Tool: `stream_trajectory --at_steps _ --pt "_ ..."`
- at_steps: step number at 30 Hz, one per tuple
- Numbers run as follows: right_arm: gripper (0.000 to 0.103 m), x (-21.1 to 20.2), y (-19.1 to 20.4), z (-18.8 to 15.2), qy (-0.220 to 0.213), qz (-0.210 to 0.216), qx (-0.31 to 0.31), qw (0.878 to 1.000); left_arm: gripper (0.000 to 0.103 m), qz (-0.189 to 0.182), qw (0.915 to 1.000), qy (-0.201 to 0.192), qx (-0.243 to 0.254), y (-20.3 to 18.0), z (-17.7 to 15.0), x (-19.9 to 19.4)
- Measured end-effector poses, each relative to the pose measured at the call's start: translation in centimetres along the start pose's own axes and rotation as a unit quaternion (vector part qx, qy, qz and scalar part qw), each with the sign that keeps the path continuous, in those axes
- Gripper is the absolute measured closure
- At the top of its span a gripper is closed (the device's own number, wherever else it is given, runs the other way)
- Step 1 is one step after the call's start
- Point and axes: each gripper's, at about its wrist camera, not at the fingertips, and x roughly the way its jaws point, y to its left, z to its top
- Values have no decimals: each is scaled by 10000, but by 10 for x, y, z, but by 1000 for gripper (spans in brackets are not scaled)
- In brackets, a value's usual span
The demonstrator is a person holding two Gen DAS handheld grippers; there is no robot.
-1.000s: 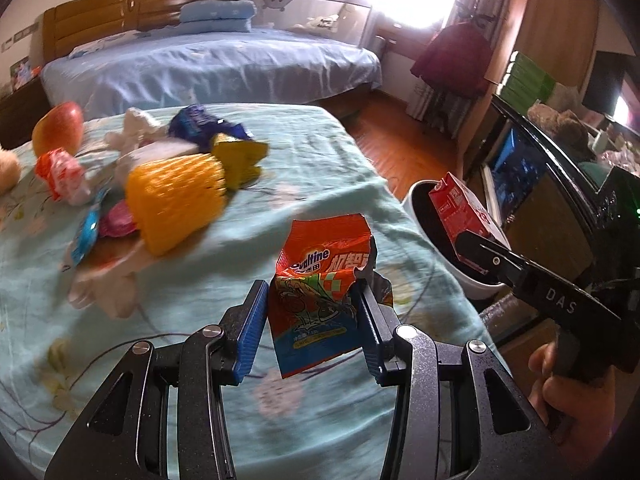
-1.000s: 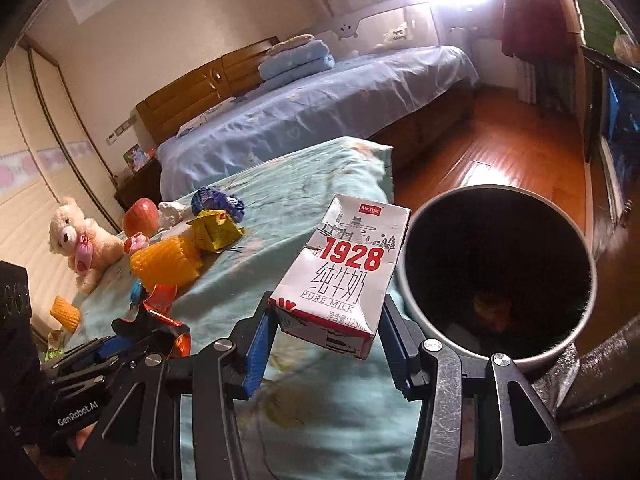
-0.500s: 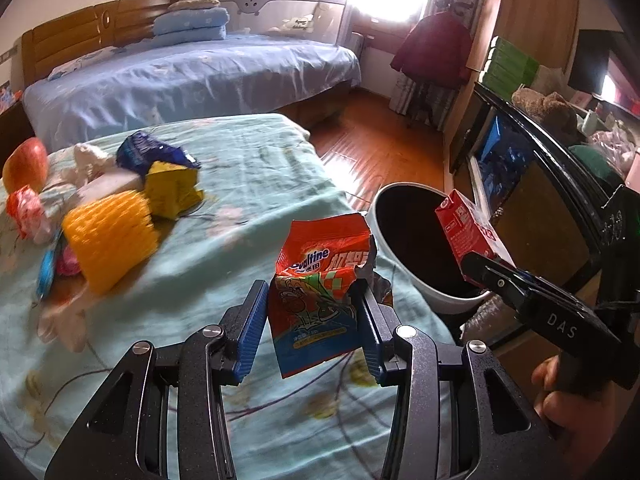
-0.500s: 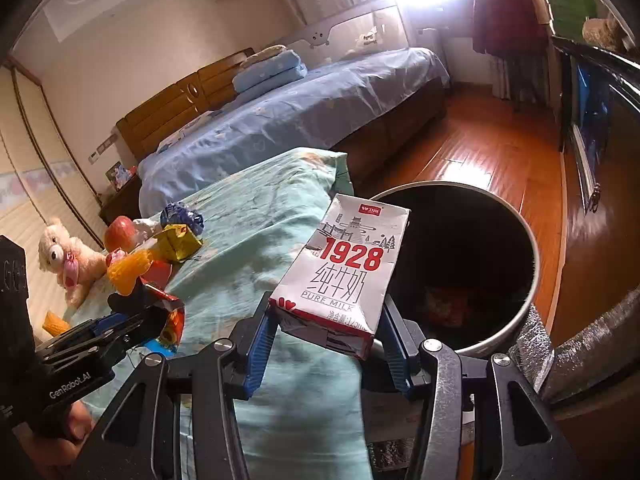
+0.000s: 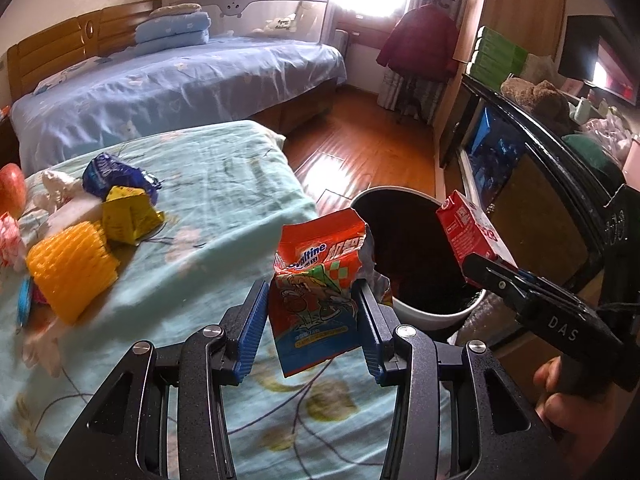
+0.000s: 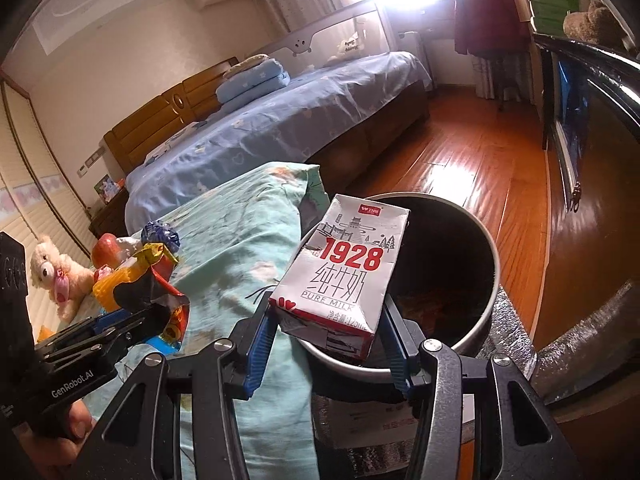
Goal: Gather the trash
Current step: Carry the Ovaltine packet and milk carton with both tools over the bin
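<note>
While left gripper (image 5: 311, 322) clamps Ovaltine wrapper (image 5: 320, 288) over bed's foot edge by bin (image 5: 432, 312), right gripper (image 6: 326, 344) pinches milk carton (image 6: 344, 276) above bin rim.

Snack wrapper (image 5: 320, 288) showing orange-red top, green-white checks, blue bottom band. Milk carton (image 6: 344, 276) showing grey-white face, red "1928", black characters; its side (image 5: 468, 232) reading red in the left view. Bin (image 5: 420, 308) white outside, black inside. Blanket (image 5: 200, 240) showing pale teal with faint floral print and dark line swirls. Foam net (image 5: 68, 268) glowing orange-yellow, yellow wrapper (image 5: 128, 216) beside dark blue wrapper (image 5: 112, 172). Bedsheet (image 5: 180, 88) showing light blue with small white motifs. Floor (image 6: 460, 160) shining reddish-brown wood. Gripper pads (image 5: 252, 324) blue.
</note>
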Motion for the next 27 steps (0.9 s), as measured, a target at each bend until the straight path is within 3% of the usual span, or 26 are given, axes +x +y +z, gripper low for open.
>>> stream_trajectory --at_steps 27 --pt "53 18 -37 17 142 -170 70 9997 61 -182 9995 124 214 -39 28 38"
